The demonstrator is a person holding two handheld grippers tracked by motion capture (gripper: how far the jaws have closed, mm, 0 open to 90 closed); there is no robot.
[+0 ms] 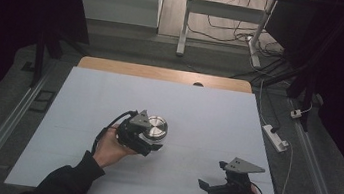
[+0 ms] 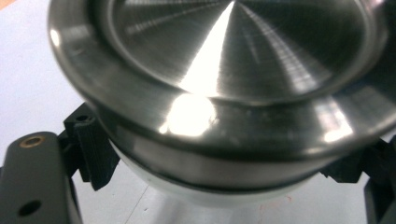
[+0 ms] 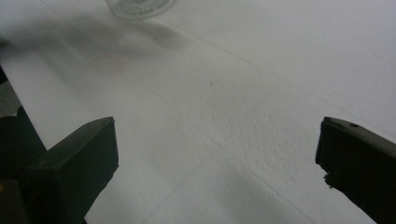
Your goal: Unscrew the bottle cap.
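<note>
1. The left gripper (image 1: 150,139) is clamped on a jar (image 1: 157,127) near the middle of the table (image 1: 207,117), left of centre. In the left gripper view the black jaws press in on the jar from both sides, just under its lid (image 2: 224,60).

2. The right gripper (image 1: 213,187) hovers near the table's front right edge, well apart from the jar, with its jaws spread wide and nothing between them; only the white tabletop (image 3: 233,116) lies ahead of them.

3. The lid is brushed steel, broad and shallow, with a raised rim that catches the light. Metal like that is stiff and smooth, so I'd judge a pinch on the lid itself likely to slide.

4. Below the lid runs a steel band, then a pale body (image 2: 210,189). I can't say for sure whether it is glass or plastic. If glass, it is rigid, breakable and fairly weighty, so it should not be knocked down onto the table.

5. The best hold looks like the present one: across the body under the lid's overhang, where the rim stops it slipping downward.

6. The lid is on, and what the jar holds, if anything, is hidden.
</note>
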